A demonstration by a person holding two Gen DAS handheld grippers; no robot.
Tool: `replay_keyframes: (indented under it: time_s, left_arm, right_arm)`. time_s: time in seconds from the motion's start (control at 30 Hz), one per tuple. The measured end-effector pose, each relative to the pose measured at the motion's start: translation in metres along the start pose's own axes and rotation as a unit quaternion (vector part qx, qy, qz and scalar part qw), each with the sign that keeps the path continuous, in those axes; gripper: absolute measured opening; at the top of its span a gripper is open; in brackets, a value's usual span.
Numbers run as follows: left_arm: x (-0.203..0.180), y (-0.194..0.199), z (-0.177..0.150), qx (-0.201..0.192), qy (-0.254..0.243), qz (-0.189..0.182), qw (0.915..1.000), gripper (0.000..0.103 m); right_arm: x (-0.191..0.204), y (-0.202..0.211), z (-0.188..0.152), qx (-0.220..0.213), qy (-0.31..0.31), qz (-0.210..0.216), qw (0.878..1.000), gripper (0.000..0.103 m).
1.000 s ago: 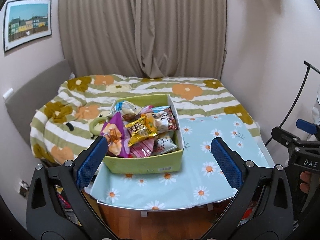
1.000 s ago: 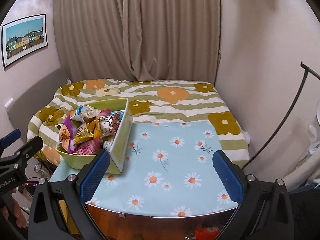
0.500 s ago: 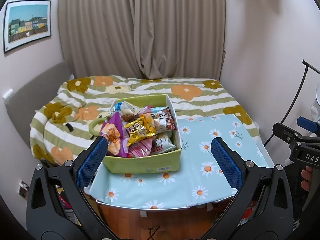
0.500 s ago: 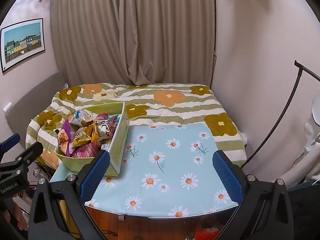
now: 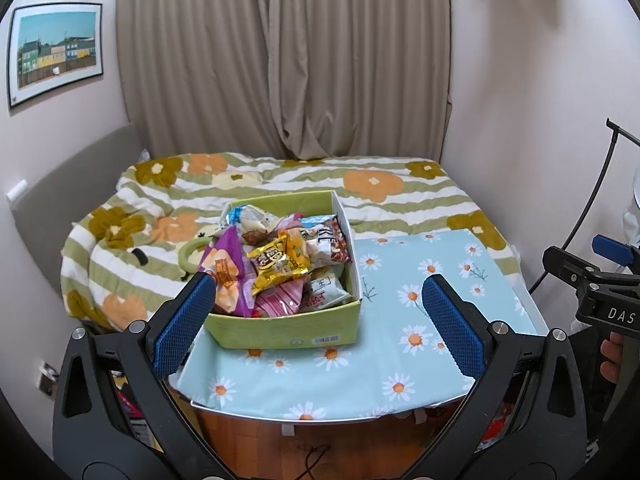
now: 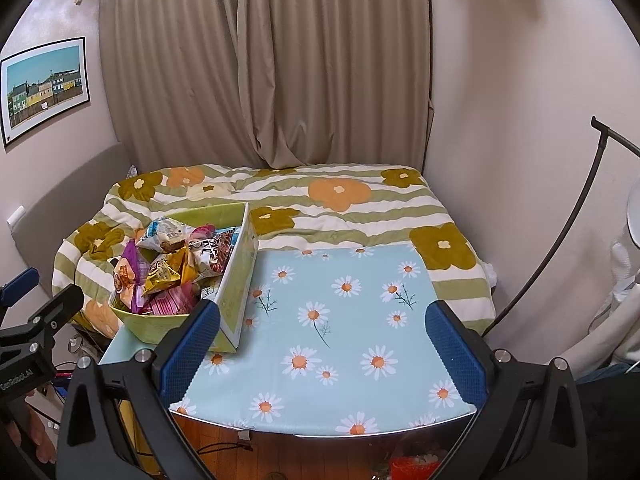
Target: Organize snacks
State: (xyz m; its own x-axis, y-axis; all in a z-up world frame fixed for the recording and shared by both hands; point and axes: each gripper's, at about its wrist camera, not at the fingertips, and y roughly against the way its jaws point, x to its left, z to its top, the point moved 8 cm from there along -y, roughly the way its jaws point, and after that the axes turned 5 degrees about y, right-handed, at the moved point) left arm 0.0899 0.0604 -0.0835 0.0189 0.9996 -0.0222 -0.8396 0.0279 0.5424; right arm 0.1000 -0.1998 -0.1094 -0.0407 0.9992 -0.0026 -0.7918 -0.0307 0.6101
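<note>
Snack packets (image 5: 280,264) heaped in green box (image 5: 280,330) on daisy-cloth table (image 5: 420,344), as a second ago; both viewpoints have drawn back slightly. Left gripper (image 5: 320,316) and right gripper (image 6: 324,344) gape, holding nothing.

A light-green cardboard box (image 5: 280,330) sits upright and open-topped at about nine o'clock on the daisy-print tabletop (image 5: 400,360), near its left edge. Crinkled snack packets (image 5: 280,264) in gold, purple, pink, white and brown heap loosely above its rim.
</note>
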Motion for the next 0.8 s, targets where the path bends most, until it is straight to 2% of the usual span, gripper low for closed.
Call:
replay_keyframes:
  time_s: [0.8]
  left_arm:
    - [-0.0001, -0.0053, 0.0045, 0.000, 0.002, -0.002, 1.0000, 0.102]
  right_arm:
    - [-0.0016, -0.0022, 0.0006, 0.001, -0.001, 0.001, 1.000, 0.102]
